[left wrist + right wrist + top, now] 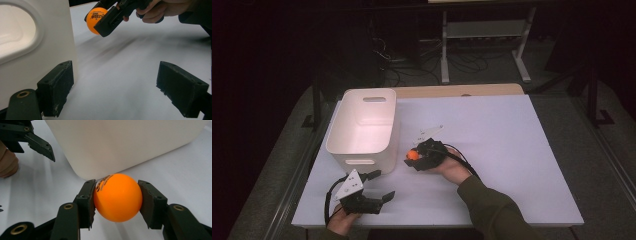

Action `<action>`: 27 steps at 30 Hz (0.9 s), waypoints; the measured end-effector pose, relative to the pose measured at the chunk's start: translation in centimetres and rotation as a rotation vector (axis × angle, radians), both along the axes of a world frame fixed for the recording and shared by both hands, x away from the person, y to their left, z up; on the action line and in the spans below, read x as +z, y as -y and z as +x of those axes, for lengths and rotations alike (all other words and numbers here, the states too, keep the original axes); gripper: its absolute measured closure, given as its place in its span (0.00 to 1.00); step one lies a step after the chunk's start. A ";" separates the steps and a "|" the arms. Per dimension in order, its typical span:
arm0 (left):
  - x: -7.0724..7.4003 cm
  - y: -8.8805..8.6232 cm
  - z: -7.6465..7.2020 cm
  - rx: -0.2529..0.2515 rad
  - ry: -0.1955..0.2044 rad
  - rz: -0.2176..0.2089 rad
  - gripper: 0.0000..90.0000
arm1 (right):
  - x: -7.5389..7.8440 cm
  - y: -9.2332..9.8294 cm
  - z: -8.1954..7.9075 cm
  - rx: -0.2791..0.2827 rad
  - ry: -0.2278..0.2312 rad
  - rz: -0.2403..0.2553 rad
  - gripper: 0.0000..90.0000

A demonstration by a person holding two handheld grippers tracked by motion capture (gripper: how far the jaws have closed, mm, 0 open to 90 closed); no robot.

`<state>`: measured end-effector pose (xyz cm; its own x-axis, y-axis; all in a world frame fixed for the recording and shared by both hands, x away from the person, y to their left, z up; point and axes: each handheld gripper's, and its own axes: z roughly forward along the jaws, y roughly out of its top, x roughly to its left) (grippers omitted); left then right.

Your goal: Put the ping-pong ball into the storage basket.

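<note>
Right gripper view — right claw (117, 198) clamped on orange ball (117, 197); left claw (122, 90) gapes empty.

Landmark: white bin (37, 45), filling the left side, near wall upright, oval handle cut-out at upper left.
Left gripper (115, 85): rising from the bottom edge, jaws wide apart, nothing between them.
Left-hand jaw: just beside the bin's near wall, touching or not cannot be told.
Right-hand jaw: well apart from the bin, over bare table.
Table (125, 62): pale surface stretching right of the bin.
Orange ball (96, 18): up and right of the bin's near corner, printed with dark lettering, clear of the wall.
Right gripper (105, 21): clamped on the ball, dark jaw across its right side.
Hand (160, 10): farther right of the bin, fingers wrapped round that gripper's body.
</note>
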<state>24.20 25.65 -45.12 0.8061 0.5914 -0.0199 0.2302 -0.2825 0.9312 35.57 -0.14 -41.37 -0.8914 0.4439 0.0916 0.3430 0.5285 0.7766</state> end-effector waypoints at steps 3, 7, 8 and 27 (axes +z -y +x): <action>0.0 0.0 0.0 0.000 0.000 -0.001 0.16 | 0.0 -0.1 0.0 0.002 -0.008 -0.001 0.55; 0.0 0.0 0.0 -0.001 0.001 0.001 0.16 | 0.0 -0.1 0.0 0.005 -0.009 0.007 0.55; 0.0 0.0 0.0 -0.001 0.001 0.000 0.16 | 0.1 -0.1 0.0 0.002 -0.012 0.011 0.55; 0.0 0.0 0.0 0.000 0.000 0.000 0.16 | 1.7 0.3 0.2 0.001 0.015 -0.003 0.55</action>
<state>24.21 25.63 -45.13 0.8062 0.5914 -0.0197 0.2298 -0.2823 0.9314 35.74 -0.41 -39.70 -0.8930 0.4436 0.0763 0.3306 0.5314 0.7799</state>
